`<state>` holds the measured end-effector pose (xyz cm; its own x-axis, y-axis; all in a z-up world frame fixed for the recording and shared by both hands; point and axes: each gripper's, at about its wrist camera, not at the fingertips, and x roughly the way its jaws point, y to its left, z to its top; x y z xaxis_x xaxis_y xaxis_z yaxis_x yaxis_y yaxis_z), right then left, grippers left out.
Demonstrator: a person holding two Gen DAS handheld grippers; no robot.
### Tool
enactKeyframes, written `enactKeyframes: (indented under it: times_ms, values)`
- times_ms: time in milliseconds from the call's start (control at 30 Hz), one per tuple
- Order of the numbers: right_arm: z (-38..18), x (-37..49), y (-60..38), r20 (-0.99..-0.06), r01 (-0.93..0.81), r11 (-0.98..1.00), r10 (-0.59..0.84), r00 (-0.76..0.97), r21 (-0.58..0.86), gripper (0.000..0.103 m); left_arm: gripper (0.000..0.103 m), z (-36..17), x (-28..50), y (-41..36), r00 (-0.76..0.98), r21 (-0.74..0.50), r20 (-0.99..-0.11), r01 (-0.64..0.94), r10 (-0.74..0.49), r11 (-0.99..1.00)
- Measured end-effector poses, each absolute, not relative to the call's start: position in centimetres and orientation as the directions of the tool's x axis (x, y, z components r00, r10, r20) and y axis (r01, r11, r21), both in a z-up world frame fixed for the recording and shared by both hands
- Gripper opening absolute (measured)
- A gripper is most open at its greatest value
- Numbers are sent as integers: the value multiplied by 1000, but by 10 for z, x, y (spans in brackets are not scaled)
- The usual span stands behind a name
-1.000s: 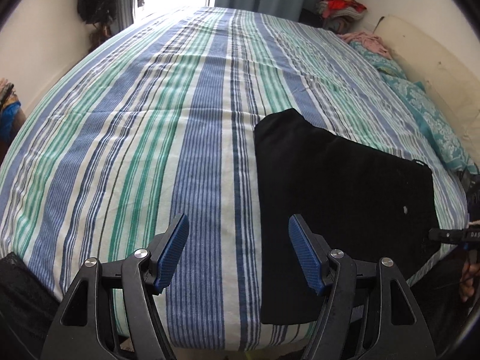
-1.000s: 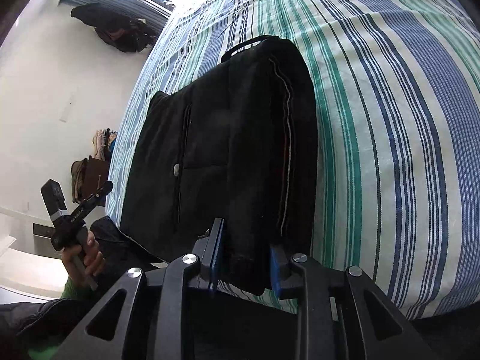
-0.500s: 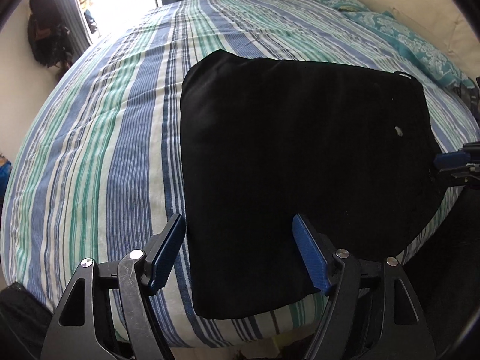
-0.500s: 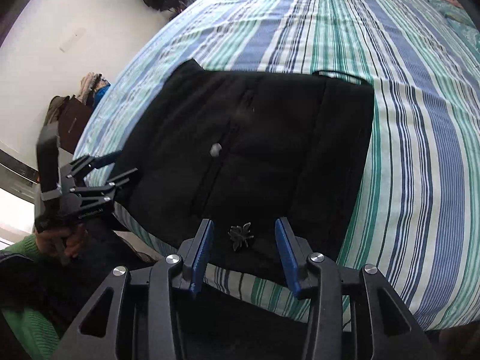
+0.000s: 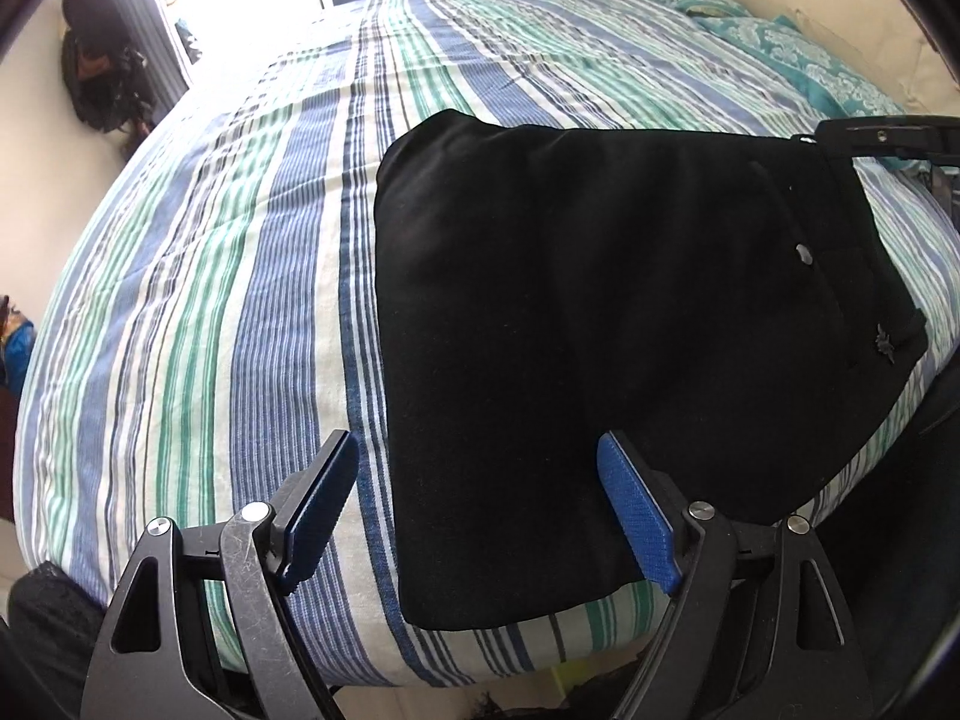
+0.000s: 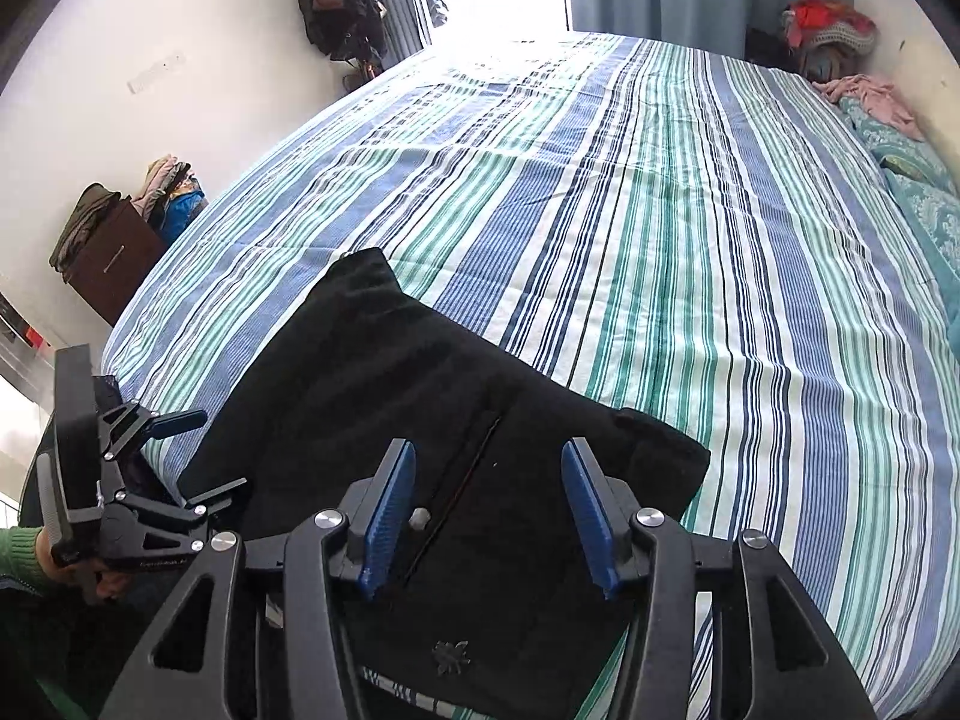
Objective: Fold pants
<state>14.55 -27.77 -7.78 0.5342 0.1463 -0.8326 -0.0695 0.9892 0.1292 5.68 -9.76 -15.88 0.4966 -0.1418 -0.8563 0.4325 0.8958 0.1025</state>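
A striped blue, green and white bedsheet (image 5: 210,312) is covering the bed, with teal pillows (image 5: 798,54) lying at upper right. The black pants (image 5: 600,330), folded into a flat matte rectangle, are lying at the lower centre. The left gripper (image 5: 480,510) and right gripper (image 6: 486,516) are holding their ribbed blue fingers (image 6: 387,516) wide apart, gripping nothing.

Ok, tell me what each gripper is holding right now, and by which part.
Nothing. Left gripper and right gripper are both open above the folded black pants.
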Motion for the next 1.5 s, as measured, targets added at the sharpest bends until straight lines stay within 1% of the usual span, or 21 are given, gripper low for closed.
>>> enactKeyframes:
  times_ms: [100,167,333,533,700,767,800,833,900,967,1100,1233,1300,1367,1433,1500]
  values:
    - [-115,169,-293,-884,9,992,111,454,129,52,85,-159,58,-97,491,90,-858,438,-154,894]
    - [-133,171,-300,-902,46,988,113,417,145,52,85,-159,57,-98,495,100,-856,440,-148,892]
    - [-118,152,-292,-887,38,991,95,452,125,52,86,-161,58,-97,489,93,-859,438,-151,894]
    - [-94,106,-280,-846,21,987,127,519,160,52,86,-160,60,-95,485,87,-861,436,-152,896]
    - [-102,70,-264,-846,15,989,119,520,149,56,89,-161,62,-94,484,81,-861,432,-155,898]
    - [-117,62,-261,-860,34,988,115,498,152,61,91,-163,63,-92,482,73,-862,427,-159,901]
    - [-126,59,-262,-865,56,985,115,488,163,61,93,-164,63,-91,478,68,-864,425,-160,903]
    - [-132,56,-264,-861,73,982,117,495,176,61,93,-164,64,-89,476,60,-864,422,-165,905]
    - [-134,51,-264,-841,88,977,122,527,196,66,96,-165,66,-86,471,44,-865,415,-173,909]
    - [-135,52,-264,-829,93,969,145,540,230,78,98,-166,68,-85,468,33,-866,407,-177,913]
    - [-131,47,-261,-796,113,963,133,591,244,79,99,-166,71,-83,461,5,-866,395,-194,919]
    - [-127,37,-272,-735,121,929,191,651,349,80,102,-167,72,-81,459,-7,-866,384,-197,924]
    - [-128,35,-282,-705,124,896,243,666,426,85,103,-168,73,-81,458,-12,-866,383,-201,924]
    - [-128,34,-289,-670,118,861,291,683,494,94,103,-169,70,-81,459,-13,-865,381,-202,924]
    - [-128,35,-291,-648,109,843,316,693,527,100,103,-170,68,-81,463,-11,-863,382,-202,924]
    - [-129,37,-291,-650,110,837,325,687,535,102,103,-170,68,-80,464,-11,-863,381,-201,924]
